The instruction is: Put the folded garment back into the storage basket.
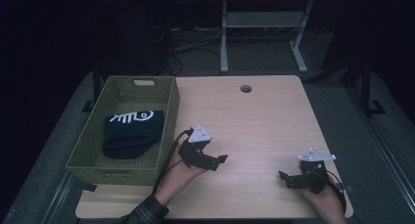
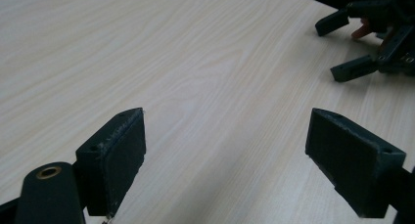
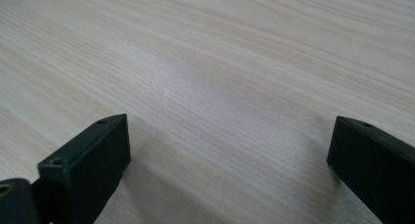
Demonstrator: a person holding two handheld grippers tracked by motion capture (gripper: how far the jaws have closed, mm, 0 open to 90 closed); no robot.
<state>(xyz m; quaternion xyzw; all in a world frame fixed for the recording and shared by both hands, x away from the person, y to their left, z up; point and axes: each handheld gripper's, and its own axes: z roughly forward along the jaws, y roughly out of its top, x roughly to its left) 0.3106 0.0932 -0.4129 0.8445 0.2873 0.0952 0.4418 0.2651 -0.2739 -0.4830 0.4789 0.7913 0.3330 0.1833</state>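
— High view, from the left: a green woven basket [image 1: 169, 104] is seen at the table's left edge, and a folded black garment [image 1: 129, 136] with a white printed design is lying inside it, toward the near half. Nothing is being held or touched by either gripper.

— How is the garment judged to handle?

— It is judged soft, light and limp. No stiffness is to be expected, so it will sag and may unfold when lifted. Breakage is not a concern; slipping is unlikely if enough cloth is pinched.

— Where is hold best taken?

— A thick folded edge is suggested, probably the rounded fold at the near end, so that several layers are caught together. The basket wall beside it has to be cleared on the way in, and snagging on the weave is a possible risk.

— And the tongs?

— The left gripper [image 1: 215, 161] is held just right of the basket, above bare wood; its jaws are spread wide and nothing is between them, as is confirmed in the left gripper view [image 2: 225, 155]. The right gripper [image 1: 288, 179] is held well apart, near the table's [image 1: 264, 121] right front corner. Its jaws are likewise wide apart and empty, with plain wood grain between them in the right gripper view [image 3: 230, 155].
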